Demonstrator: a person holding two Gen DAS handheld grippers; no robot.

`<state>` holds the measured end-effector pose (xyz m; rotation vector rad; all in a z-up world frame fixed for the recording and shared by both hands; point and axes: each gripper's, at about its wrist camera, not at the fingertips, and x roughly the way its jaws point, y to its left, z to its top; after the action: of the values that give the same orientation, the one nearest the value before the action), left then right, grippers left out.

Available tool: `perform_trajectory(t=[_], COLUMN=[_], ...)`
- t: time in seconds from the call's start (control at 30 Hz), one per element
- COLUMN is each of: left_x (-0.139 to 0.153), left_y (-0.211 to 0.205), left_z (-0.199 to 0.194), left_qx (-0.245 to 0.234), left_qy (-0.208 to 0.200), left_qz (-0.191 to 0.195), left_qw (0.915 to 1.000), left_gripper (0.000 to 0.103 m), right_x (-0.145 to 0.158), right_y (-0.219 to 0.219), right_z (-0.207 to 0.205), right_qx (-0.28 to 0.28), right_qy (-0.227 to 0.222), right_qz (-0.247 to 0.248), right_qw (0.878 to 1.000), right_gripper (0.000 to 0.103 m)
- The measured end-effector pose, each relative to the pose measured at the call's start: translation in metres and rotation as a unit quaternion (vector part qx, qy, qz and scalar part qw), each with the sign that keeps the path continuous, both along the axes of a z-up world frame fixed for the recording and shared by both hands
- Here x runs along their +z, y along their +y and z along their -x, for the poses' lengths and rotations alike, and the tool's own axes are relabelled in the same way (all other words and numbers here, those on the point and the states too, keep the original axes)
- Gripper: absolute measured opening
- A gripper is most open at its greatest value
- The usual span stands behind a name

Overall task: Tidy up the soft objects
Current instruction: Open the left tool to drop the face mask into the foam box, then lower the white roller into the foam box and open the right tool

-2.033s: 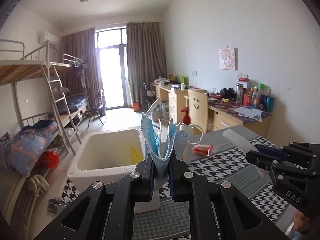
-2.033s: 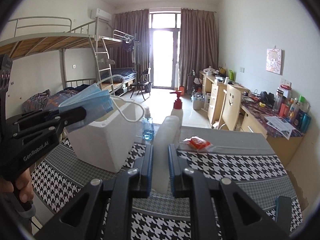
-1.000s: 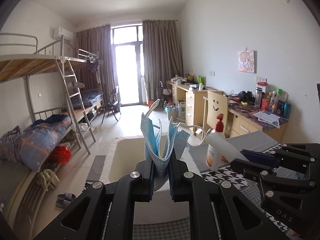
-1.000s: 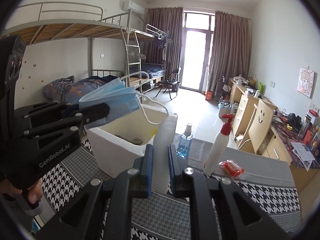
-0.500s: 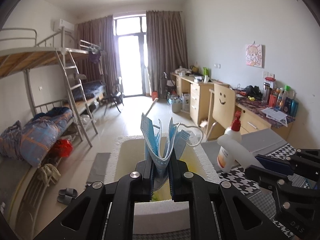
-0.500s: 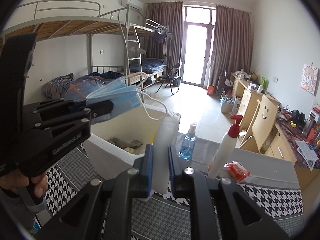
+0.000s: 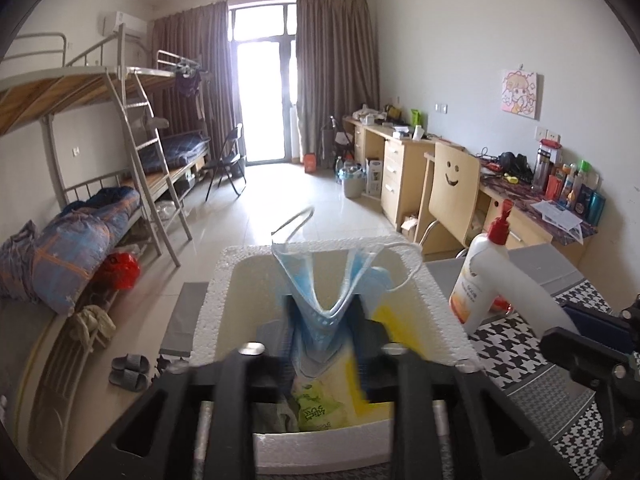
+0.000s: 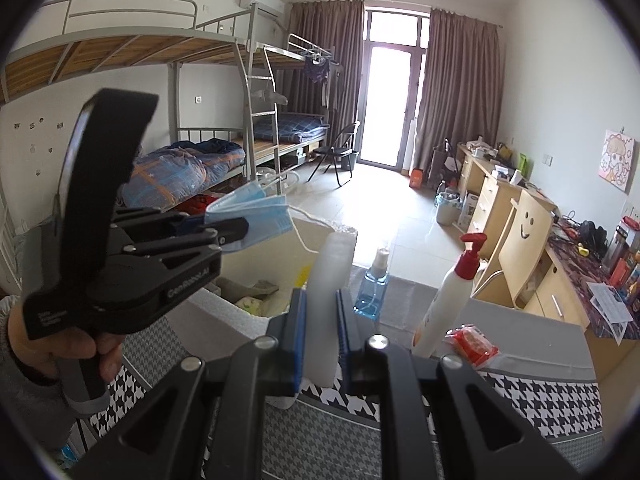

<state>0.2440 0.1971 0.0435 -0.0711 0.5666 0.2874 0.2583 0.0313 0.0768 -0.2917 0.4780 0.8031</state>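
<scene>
- The left gripper [image 7: 322,330] is hanging over the box [image 7: 224,280]. Its jaws have just been opening, and the mask [image 7: 320,292] is sitting loose in the gap between them.
- The pads are looking blurry here, so they are not pinching the mask any more, I think.
- The mask is spreading into a V shape, with its ear loops sticking up and to the side, right above the open box.
- The mask is very light, thin and floppy. I think it is going to drop slowly and may catch on a pad or on the box rim.
- A good place to hold a mask is the folded middle, not the skinny loops.
- The right gripper [image 8: 322,320] is squeezing a white bottle [image 8: 330,280] tight between its blue pads.
- The bottle is looking stiff and smooth, so the flat sides are the best place to grip it.
- Inside the box, a green packet [image 7: 316,410] and something yellow [image 7: 386,322] are lying under the mask.
- A pump bottle [image 7: 480,280] is standing on the table [image 7: 532,364] just beside the box.
</scene>
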Motion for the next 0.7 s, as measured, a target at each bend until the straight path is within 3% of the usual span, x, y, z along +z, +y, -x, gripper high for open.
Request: perform_trajectory(t=[0.03,0.13,0.4,0.7], left_x=[0.000,0.003,0.010,0.014], left_y=[0.002,0.005,0.013,0.015], left_z=[0.002,0.010,0.028,0.046], left_qx=[0.004,0.022,0.045,0.059], left_qy=[-0.001,-0.016,-0.041,-0.052], left_qz=[-0.001,-0.012,-0.017,-0.022], left_qw=[1.0000,0.9996,0.9980,0.9966], left_gripper=[0.060,0.082,0.098,0.102], right_x=[0.000,0.000,0.001,0.002], right_y=[0.001,0.003,0.013,0.026], right_z=[0.000,0.000,-0.001,-0.004], right_qx=[-0.001,-0.001,0.004,0.024], right_qy=[0.000,0.000,0.004,0.008], right_qz=[0.001,0.002,0.004,0.007], right_qw=[1.000,1.000,1.000,1.000], right_gripper=[0.018,0.018,0.018,0.018])
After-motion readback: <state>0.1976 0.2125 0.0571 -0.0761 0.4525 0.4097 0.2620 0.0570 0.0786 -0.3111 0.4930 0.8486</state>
